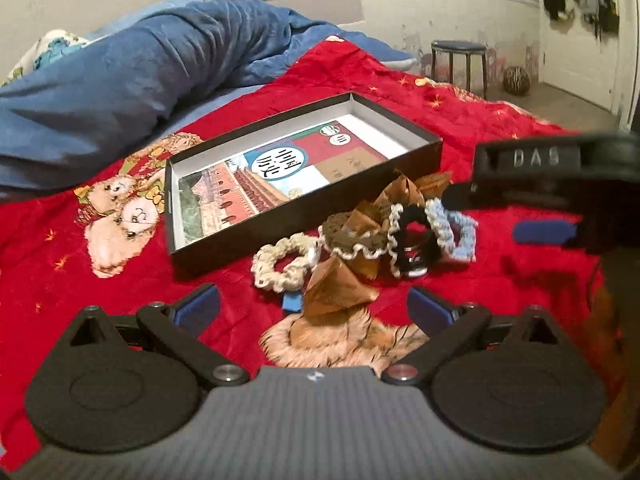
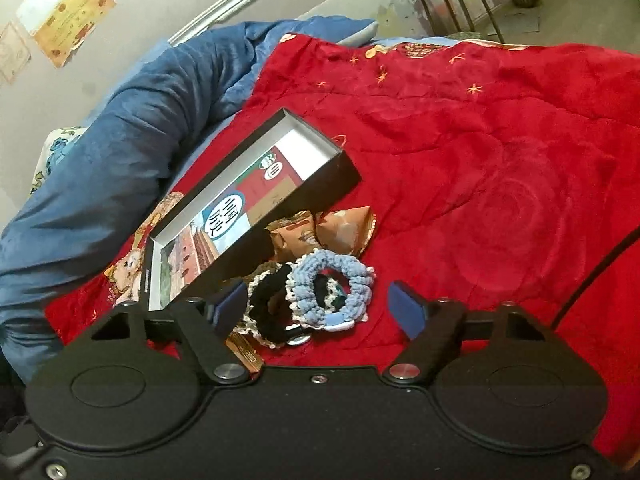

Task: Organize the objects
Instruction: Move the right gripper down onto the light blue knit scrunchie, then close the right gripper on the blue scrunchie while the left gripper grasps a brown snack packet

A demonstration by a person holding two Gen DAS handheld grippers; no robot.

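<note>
An open black box (image 1: pixel 416 153) with a printed card inside lies on the red bedspread; it also shows in the right wrist view (image 2: pixel 320 196). In front of it lies a pile: a cream scrunchie (image 1: pixel 280 266), a brown one (image 1: pixel 348 236), a black one (image 1: pixel 414 250), a light blue one (image 1: pixel 456 228) and brown foil packets (image 1: pixel 334 288). My left gripper (image 1: pixel 314 310) is open just before the pile. My right gripper (image 2: pixel 322 312) is open around the blue scrunchie (image 2: pixel 340 284) and black scrunchie (image 2: pixel 268 304). The right gripper shows in the left wrist view (image 1: pixel 516 214).
A rumpled blue blanket (image 1: pixel 120 92) lies left of the box. The red bedspread (image 2: pixel 500 160) stretches to the right. A stool (image 1: pixel 460 60) and a striped ball (image 1: pixel 516 80) stand on the floor beyond the bed.
</note>
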